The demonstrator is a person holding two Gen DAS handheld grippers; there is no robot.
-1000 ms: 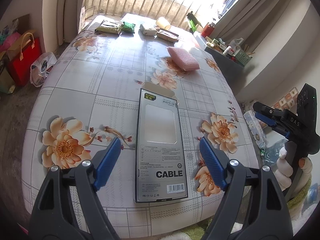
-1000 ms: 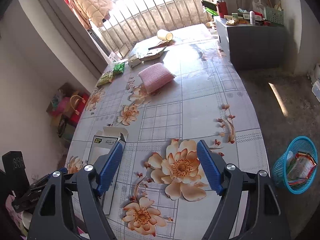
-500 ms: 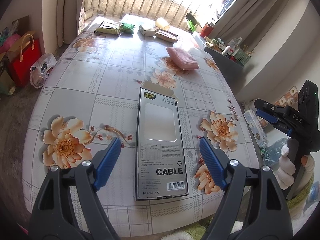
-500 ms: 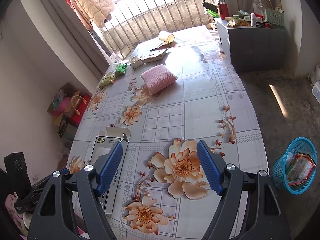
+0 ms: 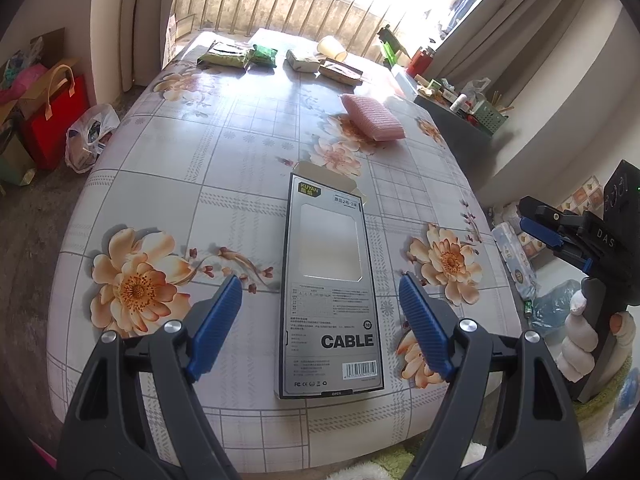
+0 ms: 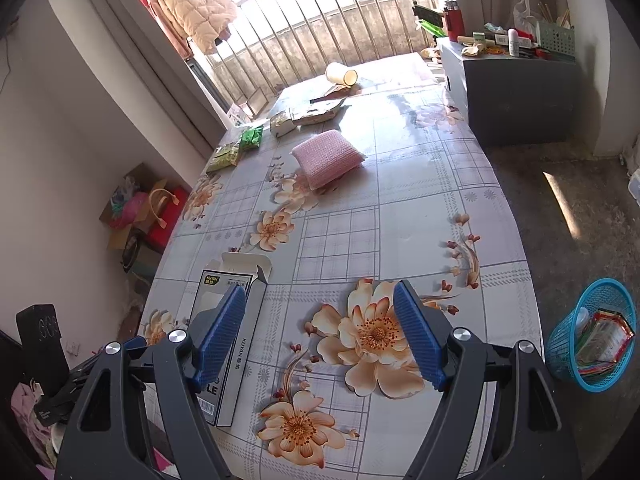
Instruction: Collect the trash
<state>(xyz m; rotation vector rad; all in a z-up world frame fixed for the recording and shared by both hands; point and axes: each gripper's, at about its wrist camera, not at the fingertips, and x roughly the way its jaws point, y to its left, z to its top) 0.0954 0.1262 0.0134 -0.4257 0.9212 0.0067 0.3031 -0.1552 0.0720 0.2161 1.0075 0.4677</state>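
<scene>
Hovering left gripper (image 5: 320, 320) over cable box (image 5: 330, 280) lying flat at near desk (image 5: 240, 152) edge, fingers wide, empty; right gripper (image 6: 320, 336) wide, empty too. Probably light, crushable cardboard; pinch across long edges, gently.

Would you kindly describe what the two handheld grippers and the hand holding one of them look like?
Each gripper is a black plastic clamp frame with silver pivot bolts and two blue ribbed finger pads: the left gripper, the right gripper. In the left view, the right gripper's black body shows white "DAS" lettering. The hand on its handle wears white wrapping on the fingers.
</scene>
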